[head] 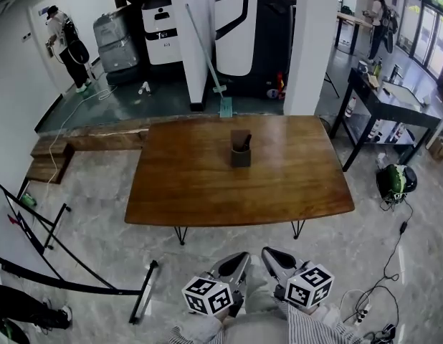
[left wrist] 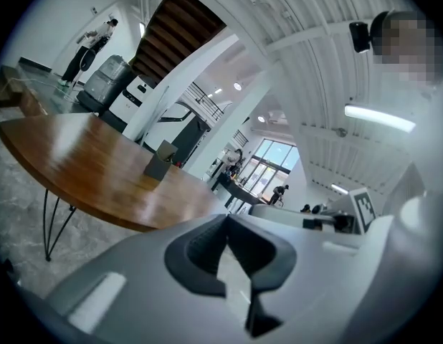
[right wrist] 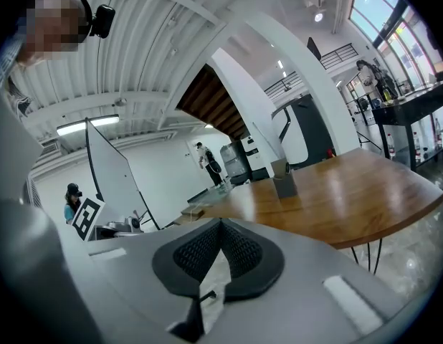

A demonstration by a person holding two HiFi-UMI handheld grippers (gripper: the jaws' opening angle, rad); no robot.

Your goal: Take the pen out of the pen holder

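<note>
A brown square pen holder (head: 240,151) stands near the middle of the wooden table (head: 178,185), with a dark pen (head: 246,142) sticking out of it. Both grippers are low in the head view, close to the person's body and well short of the table's near edge. My left gripper (head: 240,259) is shut with nothing in it, and my right gripper (head: 270,253) beside it is also shut and empty. In the left gripper view the jaws (left wrist: 226,218) meet and the pen holder (left wrist: 158,165) is far ahead. The right gripper view shows its jaws (right wrist: 221,223) closed and the holder (right wrist: 284,183) distant.
A black side table (head: 393,99) with small items stands at the right. A green-and-black object (head: 396,181) and cables with a power strip (head: 361,310) lie on the floor at the right. Black stand legs (head: 64,264) spread at the left. A white pillar (head: 307,49) rises behind the table.
</note>
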